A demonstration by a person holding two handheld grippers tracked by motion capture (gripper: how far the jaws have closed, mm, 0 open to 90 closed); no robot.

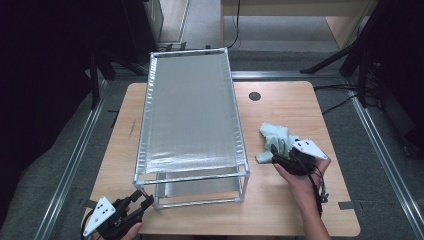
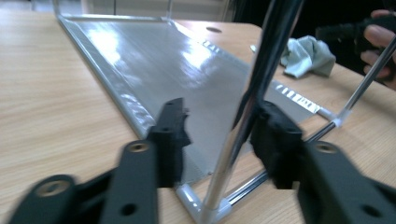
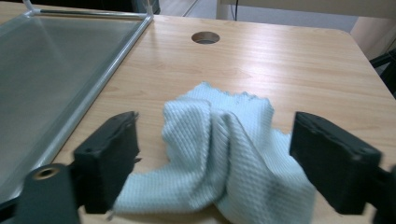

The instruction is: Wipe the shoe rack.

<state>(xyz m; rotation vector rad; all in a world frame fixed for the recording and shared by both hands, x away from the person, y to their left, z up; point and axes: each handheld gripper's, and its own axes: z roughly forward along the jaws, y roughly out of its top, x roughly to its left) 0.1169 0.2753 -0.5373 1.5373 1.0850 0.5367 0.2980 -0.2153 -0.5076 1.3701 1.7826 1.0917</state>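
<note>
A light blue cloth (image 1: 275,136) lies crumpled on the wooden table (image 1: 290,205), to the right of a silver two-level rack (image 1: 190,110). My right gripper (image 1: 274,152) reaches it from the near side. In the right gripper view this gripper (image 3: 219,135) stands open, with the cloth (image 3: 219,158) between the jaws and unsqueezed. My left gripper (image 1: 141,200) is at the rack's near left corner. In the left gripper view that gripper (image 2: 224,130) is open around the corner's upright post (image 2: 254,93), with a gap on the left side.
A round hole (image 1: 254,96) sits in the table behind the cloth. The rack takes up the middle and left of the table, and its lower shelf (image 2: 187,70) rests on the tabletop. Bare wood lies in front of the rack and at the right edge.
</note>
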